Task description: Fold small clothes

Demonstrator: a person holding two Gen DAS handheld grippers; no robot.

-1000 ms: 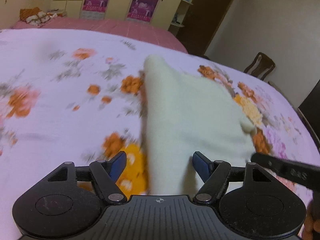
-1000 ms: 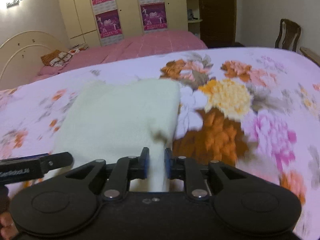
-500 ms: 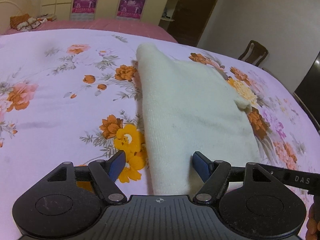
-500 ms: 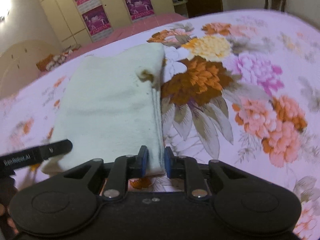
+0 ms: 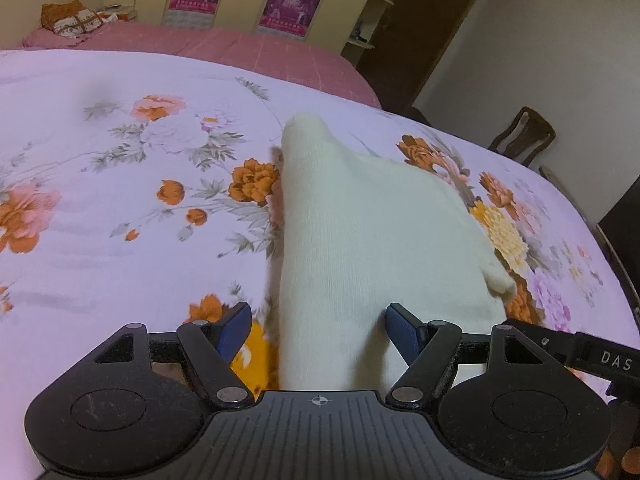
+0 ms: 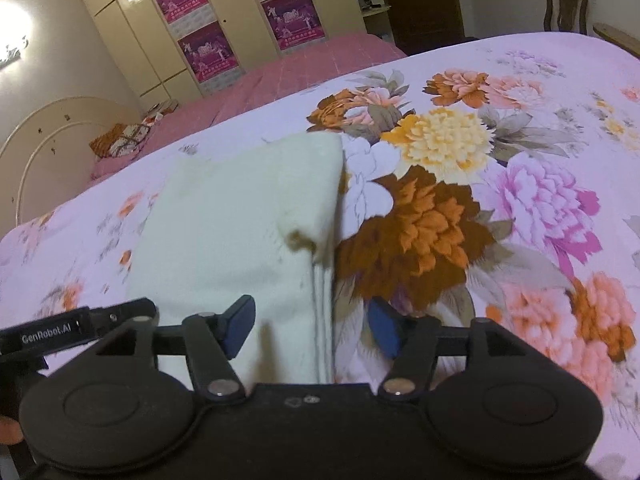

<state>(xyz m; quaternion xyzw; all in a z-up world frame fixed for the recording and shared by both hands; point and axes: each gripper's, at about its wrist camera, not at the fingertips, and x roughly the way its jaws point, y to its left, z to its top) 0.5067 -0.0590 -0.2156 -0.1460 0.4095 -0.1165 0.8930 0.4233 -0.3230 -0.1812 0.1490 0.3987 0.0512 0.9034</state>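
A folded cream garment [image 5: 360, 240] lies flat on the floral bedsheet [image 5: 100, 240]. My left gripper [image 5: 318, 326] hovers over its near left part, open, with the cloth running under the gap and neither blue pad touching it. In the right wrist view the garment [image 6: 240, 220] shows its layered right edge. My right gripper [image 6: 312, 328] straddles that edge with its jaws opening, and the pads stand clear of the cloth. Part of the right gripper's body [image 5: 580, 356] shows at the left view's lower right.
The flowered sheet [image 6: 520, 200] spreads wide around the garment. Beyond it lies a pink bed [image 5: 240, 48] with an orange bundle [image 5: 72, 20] on it. Cream wardrobes with posters [image 6: 200, 20] stand behind. A wooden chair [image 5: 522, 136] stands at the far right.
My right gripper was shut on the garment's right edge and has now let it go, its jaws spread wide. The cloth has settled flat. The left gripper stayed open.
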